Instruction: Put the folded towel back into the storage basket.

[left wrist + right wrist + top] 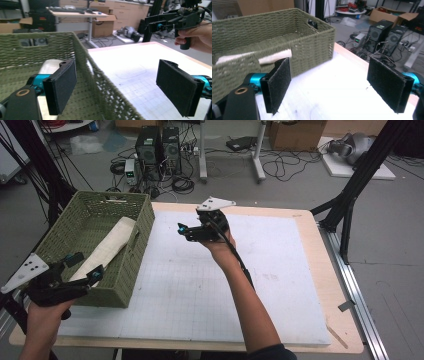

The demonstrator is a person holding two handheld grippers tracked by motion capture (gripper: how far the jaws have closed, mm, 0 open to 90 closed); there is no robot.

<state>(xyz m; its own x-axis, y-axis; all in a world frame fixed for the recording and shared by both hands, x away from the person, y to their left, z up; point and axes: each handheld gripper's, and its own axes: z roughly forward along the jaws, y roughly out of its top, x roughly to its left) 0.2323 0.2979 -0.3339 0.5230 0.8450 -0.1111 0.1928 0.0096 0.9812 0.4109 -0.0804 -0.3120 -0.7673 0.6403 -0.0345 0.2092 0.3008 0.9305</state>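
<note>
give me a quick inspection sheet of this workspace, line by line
surface: white gridded mat on a light wooden table, bare apart from the basket
job's things: green woven basket at the mat's left edge, with a cream folded cloth lying inside it
clutter: nothing seen on the mat
grippers: left gripper at the basket's near corner, jaws open, one jaw inside the wall and one outside; right gripper raised over the mat, jaws open, nothing between them
cables: black cable trailing along the right forearm
surroundings: two computer towers, loose floor cables, cardboard boxes
</note>
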